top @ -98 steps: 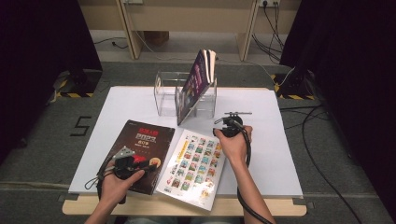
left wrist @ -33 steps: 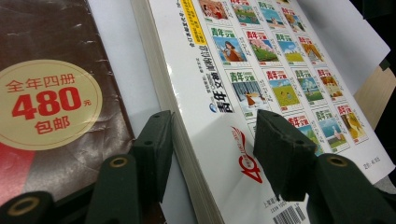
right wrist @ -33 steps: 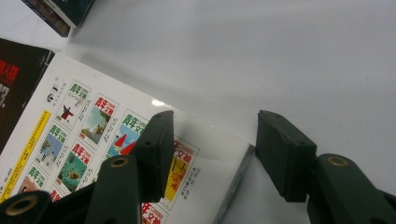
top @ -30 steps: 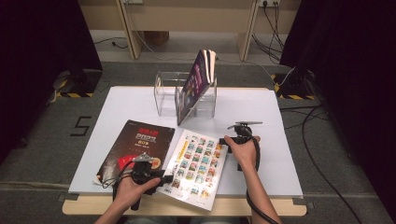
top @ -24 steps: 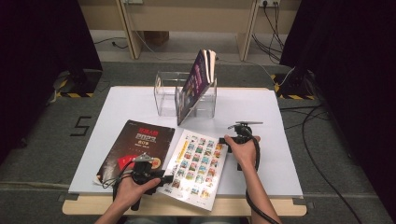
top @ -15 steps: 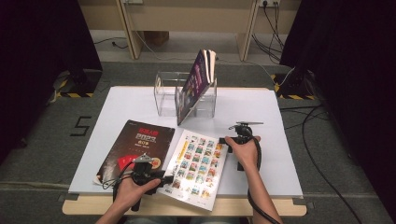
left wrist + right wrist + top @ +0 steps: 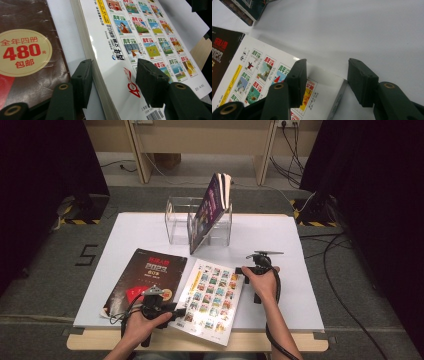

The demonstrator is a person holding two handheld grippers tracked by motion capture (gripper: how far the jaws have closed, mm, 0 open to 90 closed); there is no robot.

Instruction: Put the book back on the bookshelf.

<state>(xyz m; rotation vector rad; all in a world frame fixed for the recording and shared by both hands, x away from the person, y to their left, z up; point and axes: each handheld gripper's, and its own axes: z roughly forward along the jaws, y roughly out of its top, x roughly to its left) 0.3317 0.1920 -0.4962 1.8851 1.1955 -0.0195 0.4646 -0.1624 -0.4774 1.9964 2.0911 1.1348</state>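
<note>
Right tool just narrowed, jaws apart astride white magazine's far corner; left tool apart astride near edge. Two-sided lift apparently being readied.

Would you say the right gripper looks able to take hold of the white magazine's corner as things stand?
Probably yes. The right gripper has its jaws open astride the far right corner of the white magazine, with bare table around that corner and nothing between. The jaws have just been closing slightly, and the pads do not yet press on it.
</note>
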